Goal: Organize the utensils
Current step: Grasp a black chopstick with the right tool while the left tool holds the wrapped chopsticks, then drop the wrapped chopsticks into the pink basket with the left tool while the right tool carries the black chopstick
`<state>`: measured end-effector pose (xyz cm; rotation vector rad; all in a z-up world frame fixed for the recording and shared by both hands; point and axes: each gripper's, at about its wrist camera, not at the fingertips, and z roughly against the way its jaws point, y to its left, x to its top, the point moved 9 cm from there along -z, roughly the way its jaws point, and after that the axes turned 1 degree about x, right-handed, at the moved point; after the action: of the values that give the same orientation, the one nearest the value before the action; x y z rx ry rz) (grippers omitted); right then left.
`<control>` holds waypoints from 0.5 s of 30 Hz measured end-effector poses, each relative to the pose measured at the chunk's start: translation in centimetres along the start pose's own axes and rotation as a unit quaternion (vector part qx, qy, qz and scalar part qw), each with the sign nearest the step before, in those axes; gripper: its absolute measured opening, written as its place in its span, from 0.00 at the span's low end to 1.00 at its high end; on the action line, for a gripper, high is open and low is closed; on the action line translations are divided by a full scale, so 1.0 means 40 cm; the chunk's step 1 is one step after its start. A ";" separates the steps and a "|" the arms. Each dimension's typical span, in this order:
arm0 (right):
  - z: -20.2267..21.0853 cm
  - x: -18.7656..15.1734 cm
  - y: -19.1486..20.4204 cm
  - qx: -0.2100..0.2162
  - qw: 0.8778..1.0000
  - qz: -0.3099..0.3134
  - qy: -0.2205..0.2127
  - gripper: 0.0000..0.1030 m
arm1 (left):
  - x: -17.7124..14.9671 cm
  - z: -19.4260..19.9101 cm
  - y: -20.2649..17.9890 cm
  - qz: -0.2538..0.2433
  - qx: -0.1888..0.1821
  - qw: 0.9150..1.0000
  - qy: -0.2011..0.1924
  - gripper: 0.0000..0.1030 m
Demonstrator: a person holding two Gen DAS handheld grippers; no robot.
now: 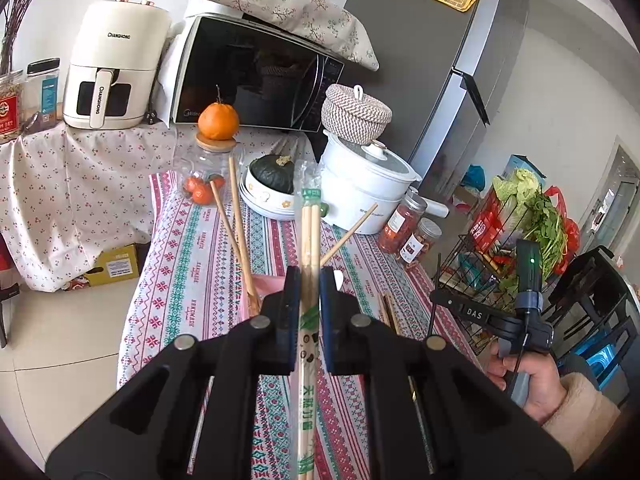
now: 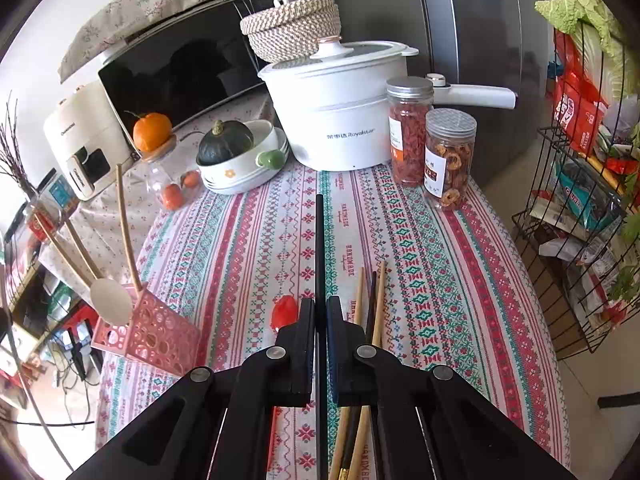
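Note:
My left gripper (image 1: pixel 309 276) is shut on a plastic-wrapped pair of bamboo chopsticks (image 1: pixel 310 224), which stick up and forward above the patterned tablecloth (image 1: pixel 188 264). My right gripper (image 2: pixel 320 304) is shut on a single black chopstick (image 2: pixel 319 240), held above the cloth. At the table's left edge stands a pink perforated holder (image 2: pixel 148 328) with a wooden spoon (image 2: pixel 110 302) and wooden sticks (image 2: pixel 126 232) leaning in it. Loose wooden and dark chopsticks (image 2: pixel 374 300) lie on the cloth just right of the right gripper. A red spoon (image 2: pixel 285 312) lies just to its left.
At the back of the table stand a white electric pot (image 2: pixel 336 120), two jars of dried food (image 2: pixel 450 160), stacked bowls with a green squash (image 2: pixel 240 168) and a glass jar topped by an orange (image 2: pixel 152 132). A wire rack of groceries (image 2: pixel 580 200) stands off the right edge.

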<state>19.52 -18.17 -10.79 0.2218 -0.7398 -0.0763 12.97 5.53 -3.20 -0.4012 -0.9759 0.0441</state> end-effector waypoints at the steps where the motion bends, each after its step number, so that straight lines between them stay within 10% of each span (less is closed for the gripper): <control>1: 0.017 0.004 0.002 0.004 1.000 -0.001 -0.009 0.05 | 0.007 0.004 0.000 0.003 0.001 1.000 -0.011 0.10; 15: 0.214 0.088 0.103 0.074 0.990 0.037 -0.111 0.05 | 0.106 0.008 -0.015 -0.016 0.062 0.985 -0.159 0.10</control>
<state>16.29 -16.16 -1.42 0.3305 -0.9770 0.0252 15.03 5.99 0.56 -0.2682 -1.2868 0.1415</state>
